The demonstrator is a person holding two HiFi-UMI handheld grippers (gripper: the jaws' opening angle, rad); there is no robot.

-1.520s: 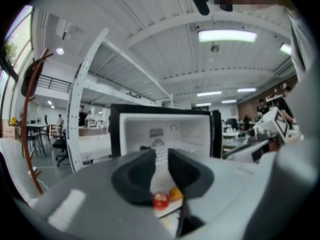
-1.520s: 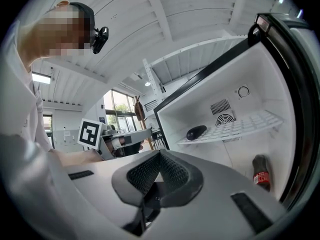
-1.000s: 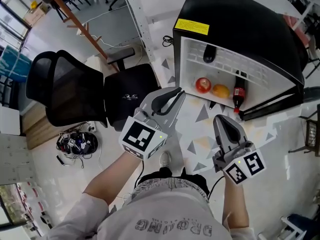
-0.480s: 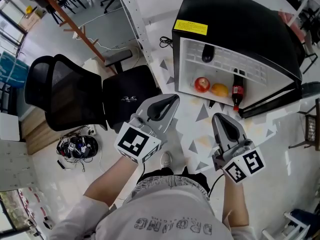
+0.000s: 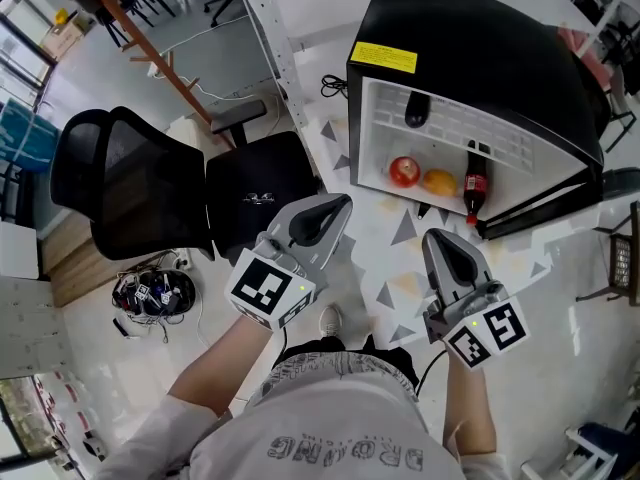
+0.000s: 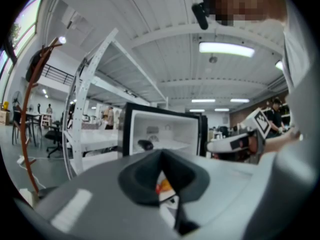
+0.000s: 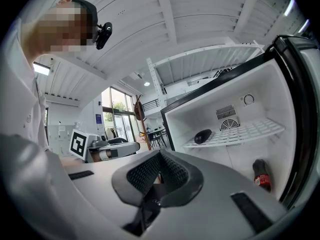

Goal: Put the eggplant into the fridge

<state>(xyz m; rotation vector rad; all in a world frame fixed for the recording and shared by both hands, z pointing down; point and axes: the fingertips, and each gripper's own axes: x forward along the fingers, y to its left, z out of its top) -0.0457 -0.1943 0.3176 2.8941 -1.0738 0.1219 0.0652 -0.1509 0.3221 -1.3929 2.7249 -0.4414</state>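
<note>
Eggplant point(image 5: 416, 109) lies inside fridge point(image 5: 480, 38); placing looks done. Left gripper point(image 5: 338, 206) and right gripper point(image 5: 438, 239) closed, empty. Next: back away.

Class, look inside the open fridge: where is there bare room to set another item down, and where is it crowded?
Free: the wire shelf, from the eggplant at its left end across to the right wall of the fridge. Crowded: the fridge floor below, where the apple, orange and cola bottle sit in a row.
</note>
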